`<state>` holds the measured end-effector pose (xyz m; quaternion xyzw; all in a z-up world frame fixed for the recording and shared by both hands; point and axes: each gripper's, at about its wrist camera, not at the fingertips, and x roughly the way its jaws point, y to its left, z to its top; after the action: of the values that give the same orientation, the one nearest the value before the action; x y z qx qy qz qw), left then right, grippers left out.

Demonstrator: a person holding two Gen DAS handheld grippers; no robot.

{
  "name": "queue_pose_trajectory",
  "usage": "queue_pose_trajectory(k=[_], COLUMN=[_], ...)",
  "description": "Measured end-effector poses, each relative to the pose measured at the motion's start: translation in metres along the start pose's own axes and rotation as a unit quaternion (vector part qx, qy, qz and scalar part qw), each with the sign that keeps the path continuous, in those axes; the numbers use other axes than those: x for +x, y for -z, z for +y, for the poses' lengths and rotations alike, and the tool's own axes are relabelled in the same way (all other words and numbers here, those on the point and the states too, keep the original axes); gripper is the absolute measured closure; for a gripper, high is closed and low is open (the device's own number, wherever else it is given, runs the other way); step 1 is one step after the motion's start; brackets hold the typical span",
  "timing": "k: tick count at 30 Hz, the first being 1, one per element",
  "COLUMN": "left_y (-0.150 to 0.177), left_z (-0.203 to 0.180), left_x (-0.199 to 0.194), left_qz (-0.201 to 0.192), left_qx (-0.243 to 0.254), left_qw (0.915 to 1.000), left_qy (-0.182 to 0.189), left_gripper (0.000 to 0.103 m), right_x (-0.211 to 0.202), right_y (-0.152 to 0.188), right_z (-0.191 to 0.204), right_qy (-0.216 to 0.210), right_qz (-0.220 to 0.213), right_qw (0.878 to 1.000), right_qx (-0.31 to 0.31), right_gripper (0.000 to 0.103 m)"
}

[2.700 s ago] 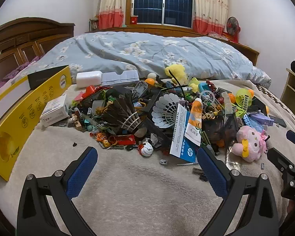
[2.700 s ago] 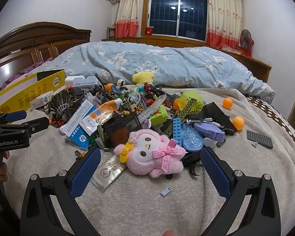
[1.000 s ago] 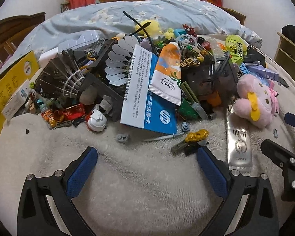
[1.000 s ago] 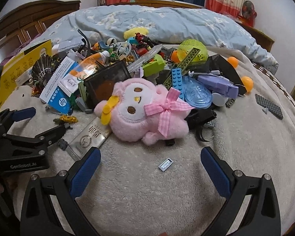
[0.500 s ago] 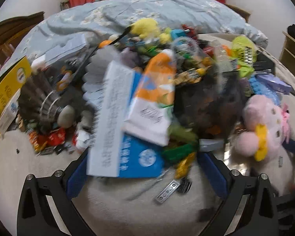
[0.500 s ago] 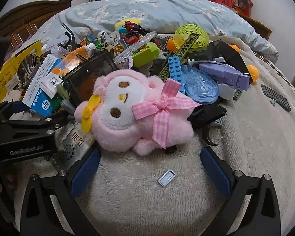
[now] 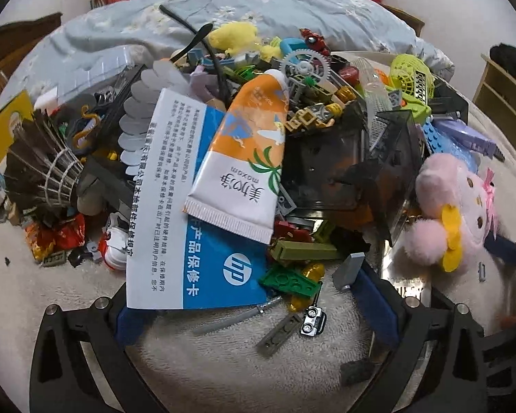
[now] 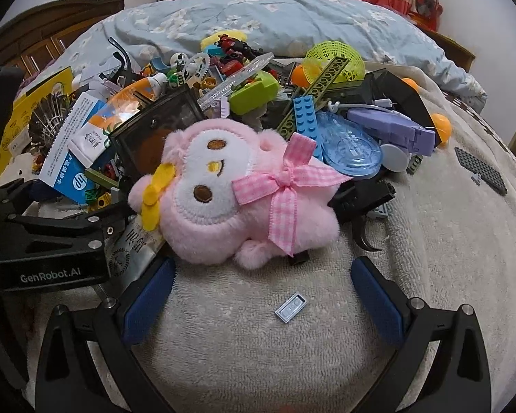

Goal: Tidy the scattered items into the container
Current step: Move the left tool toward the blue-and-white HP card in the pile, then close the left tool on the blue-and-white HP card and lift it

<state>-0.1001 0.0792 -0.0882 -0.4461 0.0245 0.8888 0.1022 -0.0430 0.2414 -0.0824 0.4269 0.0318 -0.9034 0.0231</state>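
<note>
A heap of toys and oddments lies on a cream towelling blanket (image 8: 430, 275) on a bed, with a blue floral duvet (image 8: 292, 24) behind it. The left claw (image 7: 254, 306) is spread wide at the heap's near edge, its blue pads on either side of a blue and white HP warranty card (image 7: 189, 241), small green bricks (image 7: 289, 280) and a grey plate (image 7: 278, 334). An orange and white tube (image 7: 247, 158) lies on the card. The right claw (image 8: 254, 296) is also wide, just before a pink plush toy (image 8: 230, 186) with a checked bow; a small grey tile (image 8: 291, 307) lies between its pads. A yellow cardboard box (image 8: 34, 99) stands at the heap's left.
</note>
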Motion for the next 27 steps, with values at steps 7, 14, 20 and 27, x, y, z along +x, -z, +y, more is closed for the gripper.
queue_pose_trajectory(k=[7, 14, 20, 27], left_y=[0.005, 0.003, 0.003, 0.004], left_z=[-0.005, 0.001, -0.001, -0.002], left_x=[-0.017, -0.016, -0.019, -0.015], left_qz=[-0.047, -0.049, -0.056, -0.04], left_qx=[0.015, 0.0, 0.004, 0.016], left_qw=[0.9985, 0.9988, 0.9983, 0.9985], left_qy=[-0.023, -0.006, -0.014, -0.035], left_gripper=[0.08, 0.08, 0.08, 0.053], right_x=[0.0, -0.001, -0.001, -0.001], right_y=[0.0, 0.001, 0.001, 0.001], right_z=[0.001, 0.002, 0.002, 0.003], right_qy=[0.0, 0.001, 0.001, 0.002], right_qz=[0.0, 0.0, 0.0, 0.0], right_qw=[1.0, 1.0, 1.0, 1.0], right_qx=[0.0, -0.001, -0.001, -0.001], right_gripper=[0.0, 0.0, 0.0, 0.0])
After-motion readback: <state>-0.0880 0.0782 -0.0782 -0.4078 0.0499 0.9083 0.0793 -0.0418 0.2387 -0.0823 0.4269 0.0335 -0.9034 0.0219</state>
